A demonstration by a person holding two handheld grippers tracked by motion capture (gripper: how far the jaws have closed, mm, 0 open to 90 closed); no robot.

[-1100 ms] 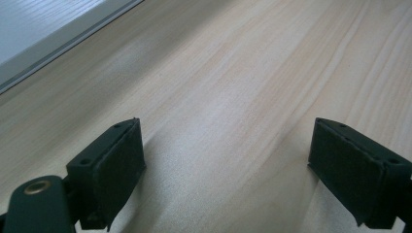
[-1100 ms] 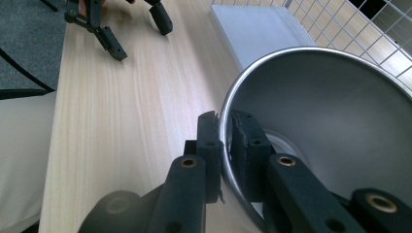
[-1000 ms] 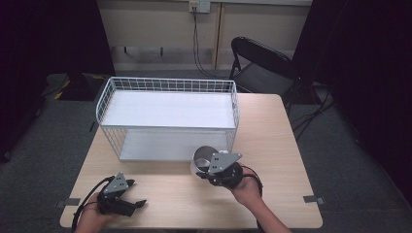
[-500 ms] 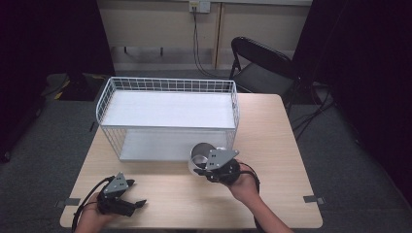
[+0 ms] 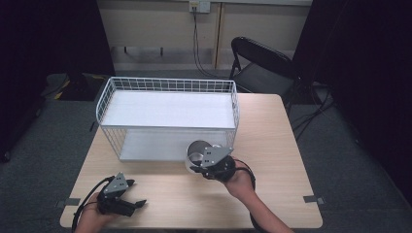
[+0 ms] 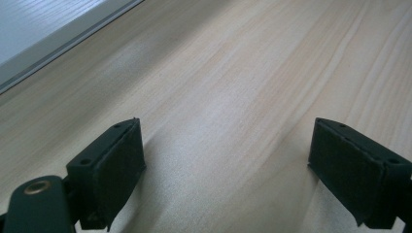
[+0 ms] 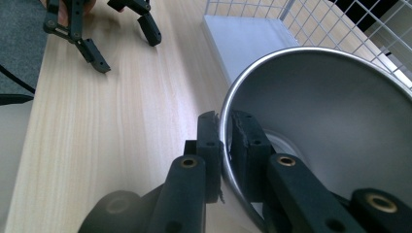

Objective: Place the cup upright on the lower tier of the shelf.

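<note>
The steel cup [image 7: 330, 131] is pinched by its rim in the right gripper [image 7: 226, 141] — one jaw inside the wall, one outside, clamped tight on the thin metal. In the high view the cup [image 5: 197, 154] sits tilted just in front of the white wire basket [image 5: 167, 85], over the wooden table [image 5: 286, 145], with the right gripper [image 5: 201, 167] beside it. The left gripper [image 5: 138, 201] rests low near the table's front left corner, well apart from the cup — its jaws spread wide with only bare tabletop [image 6: 233, 87] between them.
</note>
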